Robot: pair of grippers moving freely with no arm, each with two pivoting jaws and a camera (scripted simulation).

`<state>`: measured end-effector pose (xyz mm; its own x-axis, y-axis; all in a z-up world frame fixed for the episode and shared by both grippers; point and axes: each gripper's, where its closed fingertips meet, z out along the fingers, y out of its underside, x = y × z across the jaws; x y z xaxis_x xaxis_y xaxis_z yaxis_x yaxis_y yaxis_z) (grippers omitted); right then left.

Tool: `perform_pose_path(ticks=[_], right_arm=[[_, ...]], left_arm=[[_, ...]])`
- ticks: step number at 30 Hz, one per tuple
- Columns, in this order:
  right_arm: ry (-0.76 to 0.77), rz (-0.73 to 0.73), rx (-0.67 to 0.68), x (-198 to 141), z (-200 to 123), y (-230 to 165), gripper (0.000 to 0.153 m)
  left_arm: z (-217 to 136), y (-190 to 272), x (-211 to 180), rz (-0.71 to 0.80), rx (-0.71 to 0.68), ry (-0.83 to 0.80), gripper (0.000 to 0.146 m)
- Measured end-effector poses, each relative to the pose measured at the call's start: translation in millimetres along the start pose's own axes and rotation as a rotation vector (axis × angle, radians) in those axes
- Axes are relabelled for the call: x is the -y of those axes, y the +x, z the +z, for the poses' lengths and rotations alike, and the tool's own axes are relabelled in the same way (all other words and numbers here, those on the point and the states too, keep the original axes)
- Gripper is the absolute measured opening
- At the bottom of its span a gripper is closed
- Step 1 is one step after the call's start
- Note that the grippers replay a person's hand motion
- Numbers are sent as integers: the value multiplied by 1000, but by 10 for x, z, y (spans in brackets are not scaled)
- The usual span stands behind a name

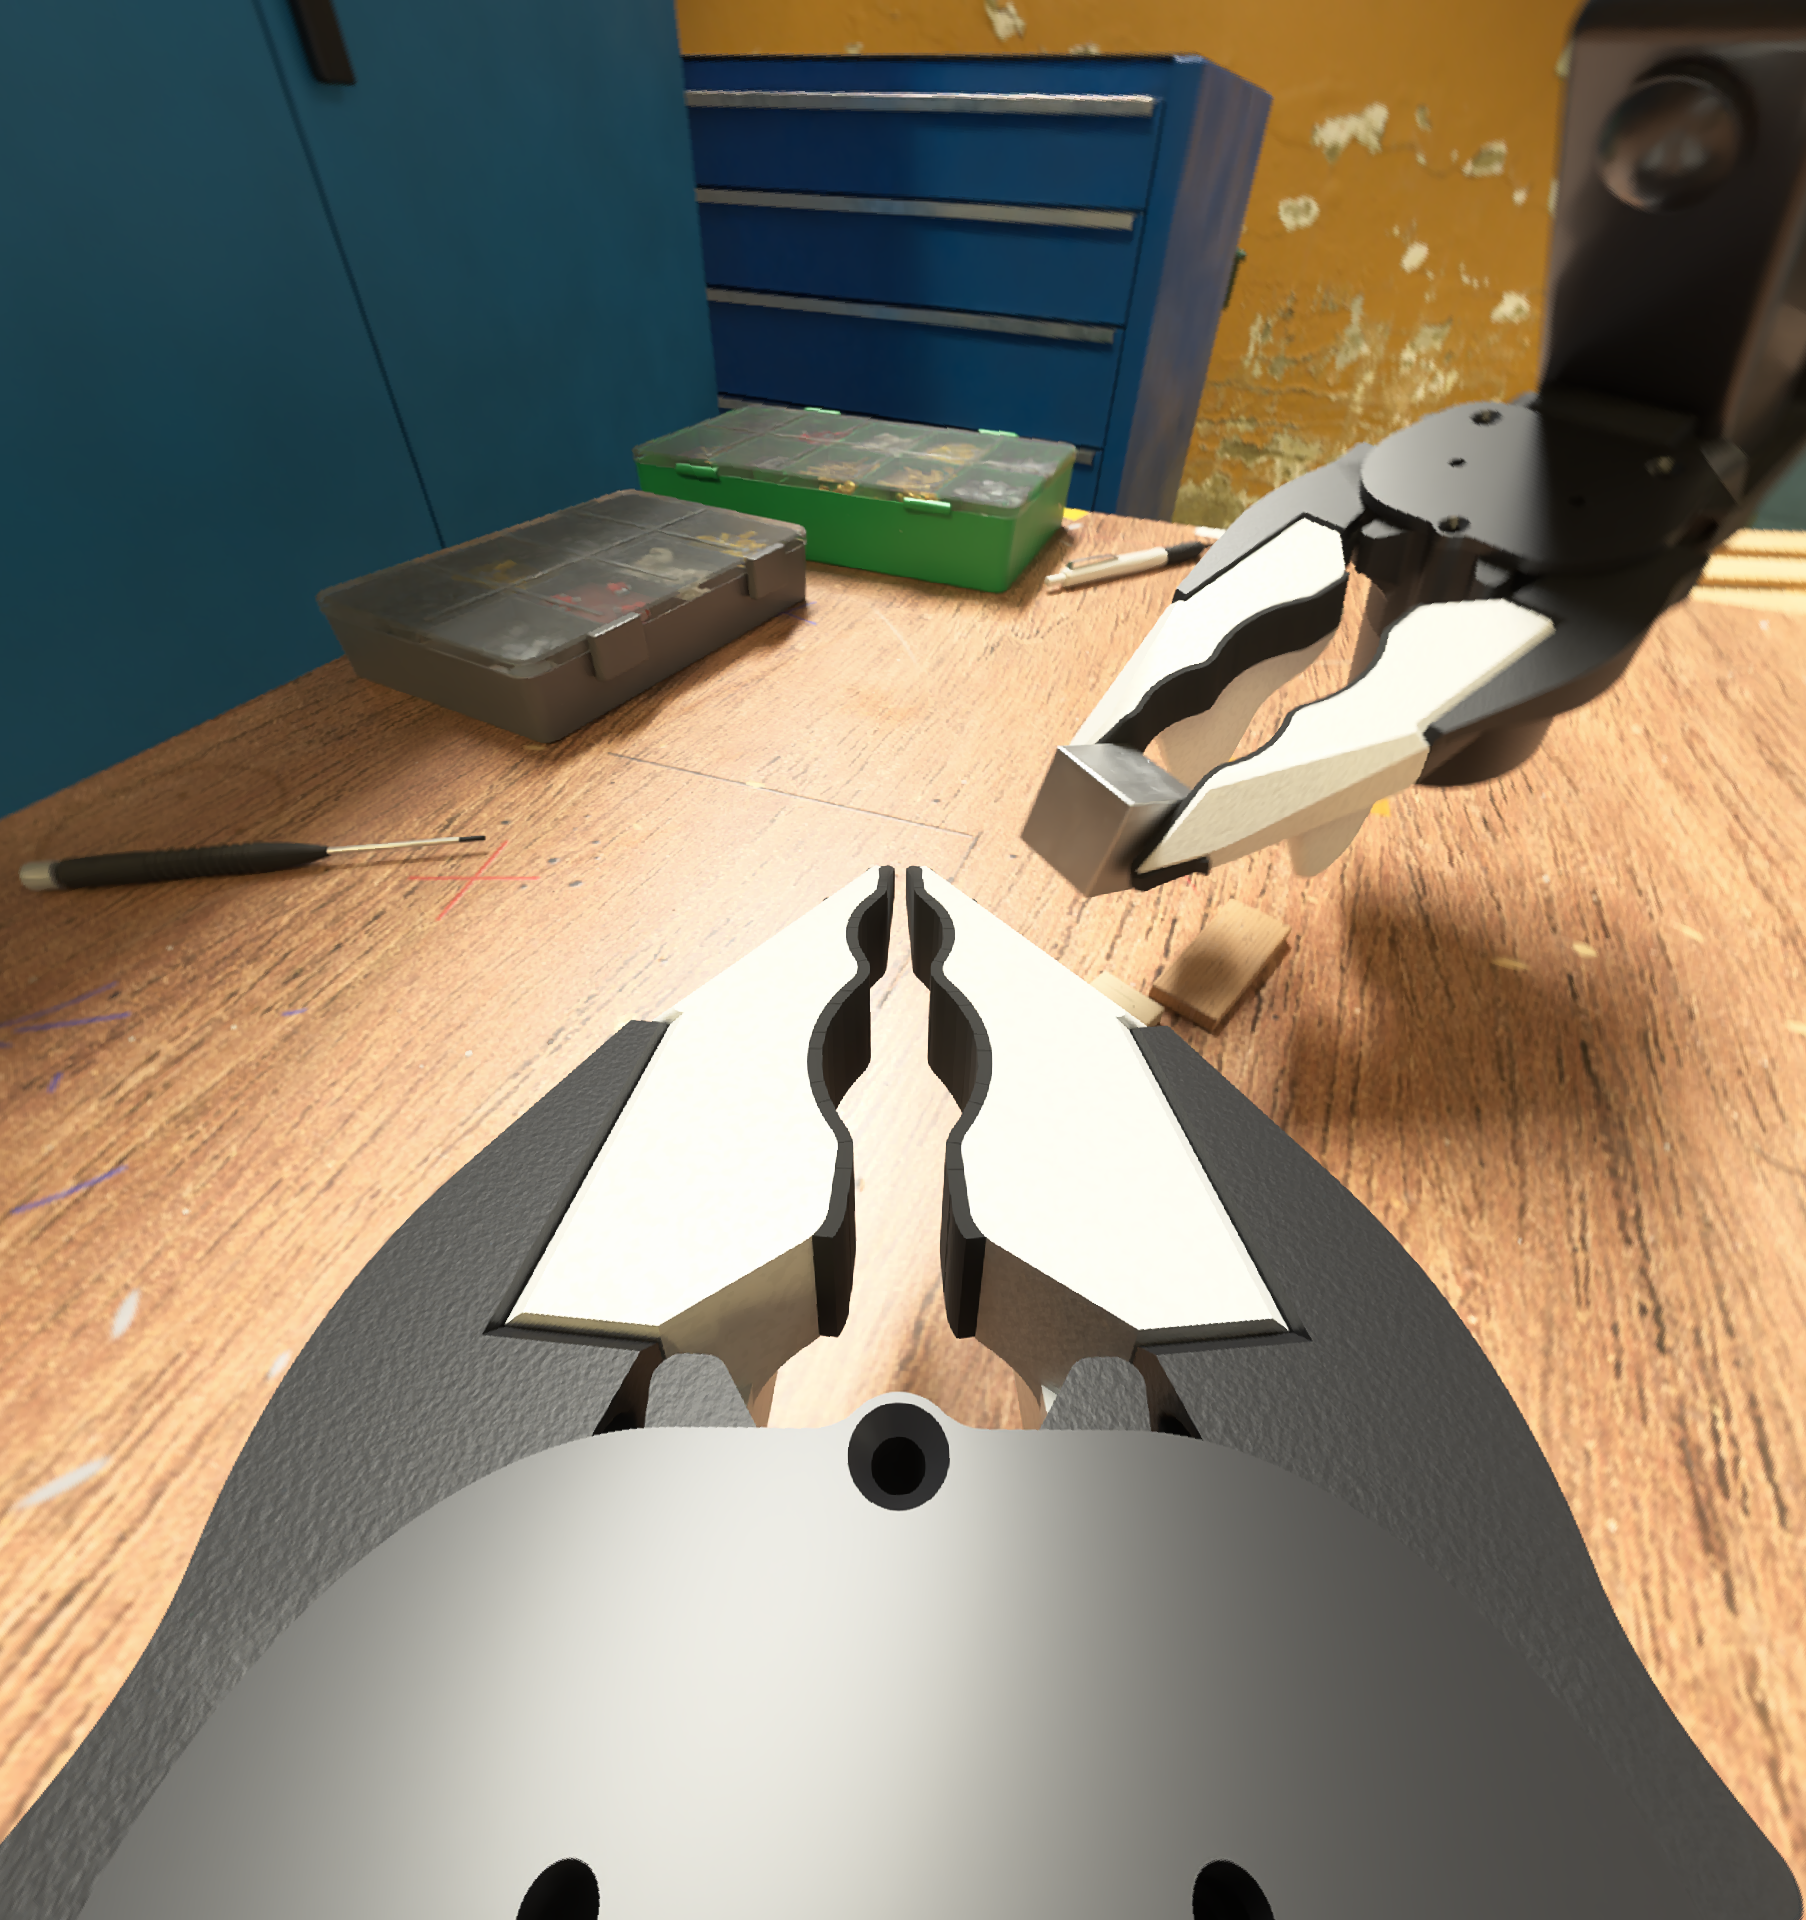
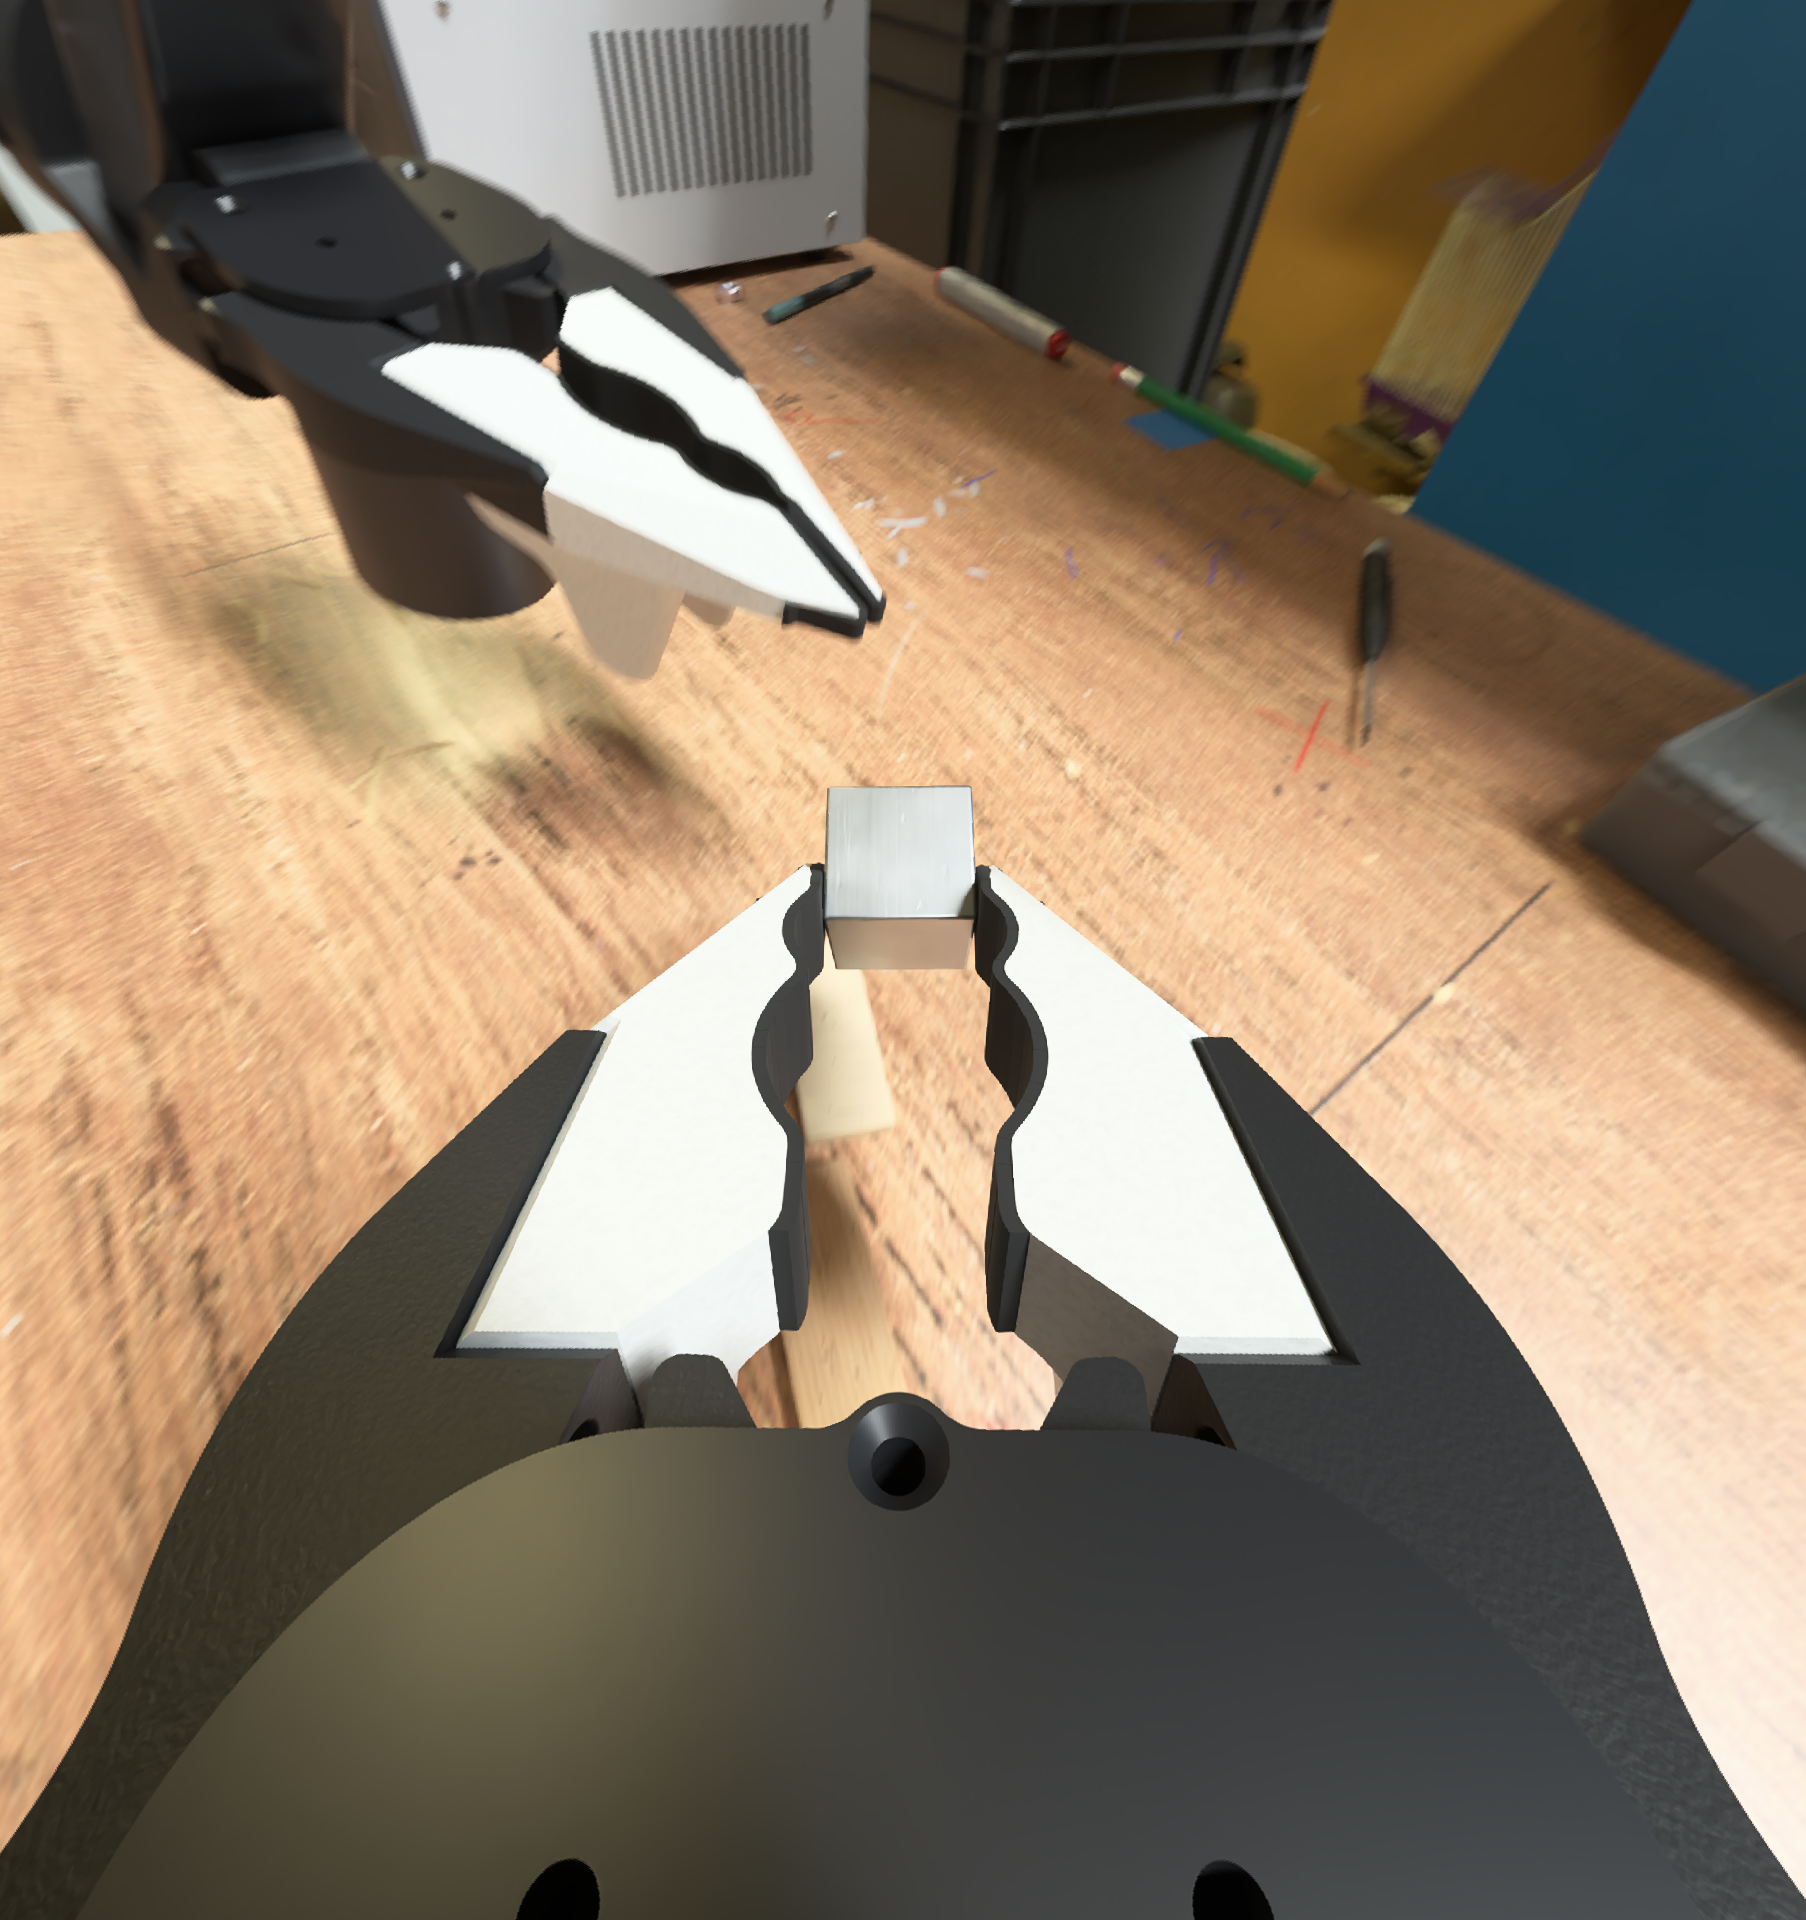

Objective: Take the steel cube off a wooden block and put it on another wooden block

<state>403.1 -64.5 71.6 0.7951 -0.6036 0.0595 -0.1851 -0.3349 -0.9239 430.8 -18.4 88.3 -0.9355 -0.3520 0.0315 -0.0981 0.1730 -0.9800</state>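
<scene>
My right gripper (image 2: 899,883) is shut on the steel cube (image 2: 897,852) and holds it above the workbench. It also shows in the left wrist view (image 1: 1138,821), where the steel cube (image 1: 1101,816) hangs above and left of a wooden block (image 1: 1221,961). A second, paler wooden block (image 1: 1122,995) peeks out beside my left finger. In the right wrist view a pale wooden block (image 2: 847,1060) and another wooden block (image 2: 842,1309) lie on the bench below the jaws. My left gripper (image 1: 899,883) is shut and empty; it also shows in the right wrist view (image 2: 863,613).
A grey parts box (image 1: 566,613) and a green parts box (image 1: 857,488) stand at the back left, before blue cabinets (image 1: 920,249). A screwdriver (image 1: 234,860) lies at the left, a pen (image 1: 1127,563) at the back. A white machine (image 2: 670,114), pencils (image 2: 1231,428) and a marker (image 2: 998,312) line the bench's far side.
</scene>
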Motion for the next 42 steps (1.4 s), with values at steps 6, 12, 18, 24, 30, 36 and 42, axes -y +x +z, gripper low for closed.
perform_pose_path(ticks=[6,12,18,24,30,36,42], right_arm=[[-45,-60,-63,78,257,-1,28],[-156,-6,36,-168,269,-42,28],[-265,-17,134,-364,313,-181,28],[-284,-36,168,-406,353,-223,28],[-278,-50,206,-407,354,-223,28],[-271,-70,262,-404,365,-242,28],[-293,-60,240,-444,275,-152,28]], left_arm=[[6,-131,-98,-77,100,-93,2],[-14,-159,-450,21,188,-413,2],[54,-33,-652,64,196,-516,2],[74,26,-724,68,188,-539,3],[62,78,-767,52,126,-563,15],[53,148,-772,173,-18,-595,15],[46,71,-770,151,23,-619,3]])
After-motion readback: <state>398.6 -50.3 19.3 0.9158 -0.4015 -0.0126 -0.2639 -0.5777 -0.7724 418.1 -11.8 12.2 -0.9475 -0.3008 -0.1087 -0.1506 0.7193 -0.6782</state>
